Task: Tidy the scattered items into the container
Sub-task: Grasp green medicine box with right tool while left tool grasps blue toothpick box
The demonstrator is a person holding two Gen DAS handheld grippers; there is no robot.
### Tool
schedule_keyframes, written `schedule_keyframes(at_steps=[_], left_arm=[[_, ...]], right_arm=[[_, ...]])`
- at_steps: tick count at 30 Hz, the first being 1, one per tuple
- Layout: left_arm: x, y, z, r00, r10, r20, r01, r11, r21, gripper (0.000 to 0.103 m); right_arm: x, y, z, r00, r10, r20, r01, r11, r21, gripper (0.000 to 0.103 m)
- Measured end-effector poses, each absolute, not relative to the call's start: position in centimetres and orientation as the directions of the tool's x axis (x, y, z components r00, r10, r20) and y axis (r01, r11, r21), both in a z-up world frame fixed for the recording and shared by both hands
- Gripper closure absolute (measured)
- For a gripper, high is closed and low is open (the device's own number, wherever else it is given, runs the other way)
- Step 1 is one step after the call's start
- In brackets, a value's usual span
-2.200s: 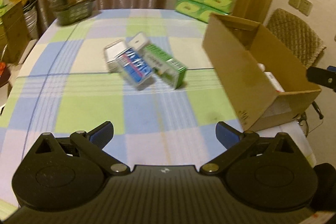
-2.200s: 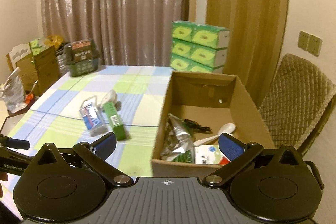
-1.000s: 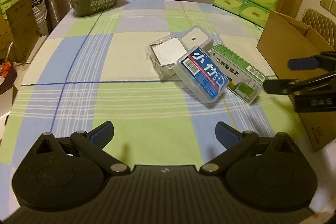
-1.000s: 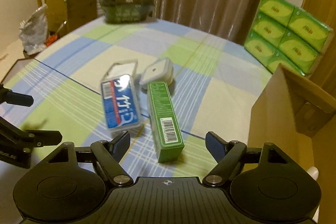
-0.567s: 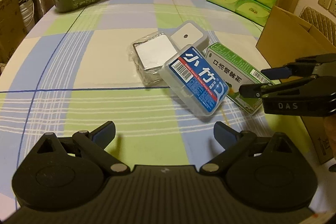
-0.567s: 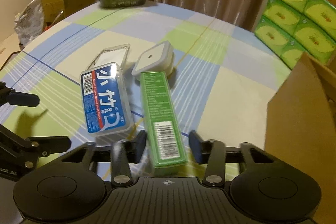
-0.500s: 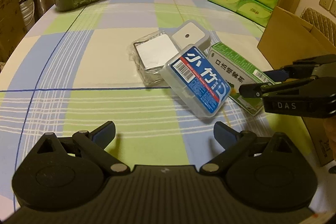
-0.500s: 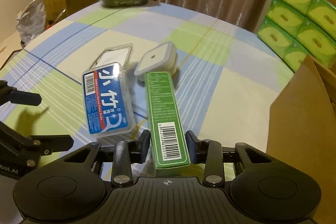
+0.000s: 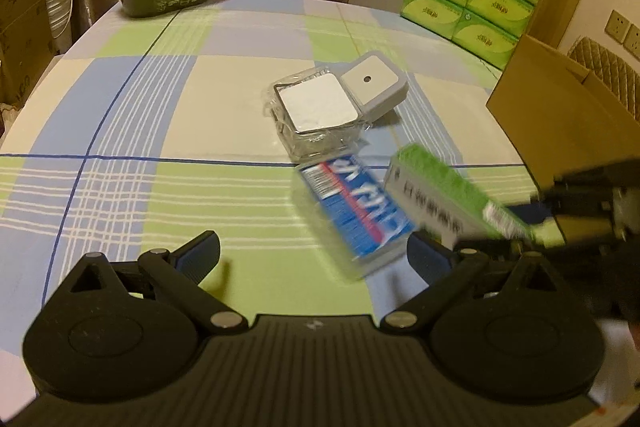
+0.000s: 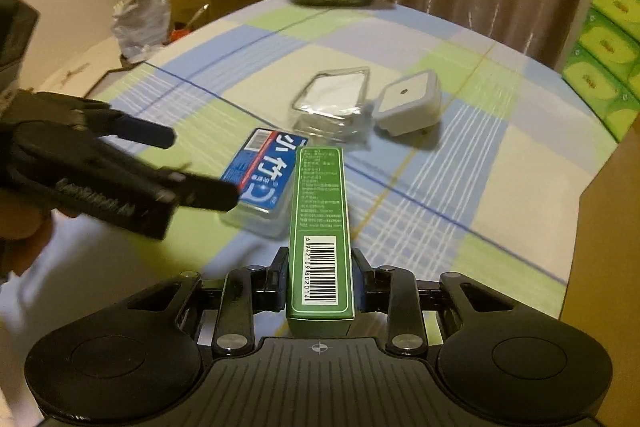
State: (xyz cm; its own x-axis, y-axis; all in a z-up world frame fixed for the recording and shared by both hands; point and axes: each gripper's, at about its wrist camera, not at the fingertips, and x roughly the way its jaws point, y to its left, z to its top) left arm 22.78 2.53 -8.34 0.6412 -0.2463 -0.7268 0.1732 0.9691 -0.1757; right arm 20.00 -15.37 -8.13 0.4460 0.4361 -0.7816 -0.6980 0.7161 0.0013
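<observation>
Checked tablecloth (image 10: 460, 163), near its right edge: right gripper (image 10: 320, 277) pinches the green carton (image 10: 320, 211) at its barcode end, having just closed on it. Carton looks light, stiff, crushable, long overhang, so grip nearer the middle if it sags; left gripper (image 9: 312, 251) spread, empty.

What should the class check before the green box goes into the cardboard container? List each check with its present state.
1. Right claw clamped on both sides of the green box: ok.
2. Green box lifted off the tablecloth: cannot tell, the left view is blurred.
3. Left claw open and empty, clear of the box: ok.
4. Cardboard container within view on the right: ok.
5. Room inside the container: cannot tell, interior hidden.
6. Blue packet, clear case and white adapter on the table, not yet tidied: not ok.
</observation>
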Motion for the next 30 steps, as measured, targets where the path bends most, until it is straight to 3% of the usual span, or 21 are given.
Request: schedule_keyframes(at_steps=[7,12,14,16,20,27,30], left_arm=[[23.6,1.7,-8.3,0.636,-0.25,-0.73,0.172,0.968,-0.182,0.01],[25.3,-0.6,-8.9,0.619,-0.232,-0.75,0.183,0.972,-0.15,0.012],[26.0,-1.4,-9.4,0.603,-0.207,-0.771,0.191,0.975,-0.113,0.018],[26.4,-1.9,-9.9,0.593,-0.183,-0.784,0.197,0.977,-0.079,0.036],[26.3,-2.1,-10.0,0.581,-0.178,-0.795,0.225,0.973,-0.053,0.049],[22.5,-1.7,-9.1,0.564,-0.181,-0.806,0.281,0.96,-0.019,0.05],[20.1,-1.4,-8.8,0.555,-0.188,-0.81,0.297,0.955,-0.018,0.05]], right_arm=[[20.4,-17.6,-7.5,0.546,0.371,-0.751,-0.502,0.863,0.061,0.076],[20.5,-18.1,-7.9,0.551,0.363,-0.751,-0.486,0.872,0.065,0.076],[20.5,-18.3,-8.0,0.548,0.358,-0.756,-0.486,0.872,0.061,0.076],[20.4,-18.5,-8.2,0.54,0.349,-0.766,-0.494,0.868,0.047,0.075],[20.2,-18.2,-8.7,0.53,0.331,-0.78,-0.518,0.855,0.01,0.075],[20.7,-17.6,-9.1,0.528,0.31,-0.79,-0.524,0.852,-0.016,0.07],[20.8,-17.8,-9.1,0.513,0.305,-0.802,-0.51,0.86,0.0,0.075]])
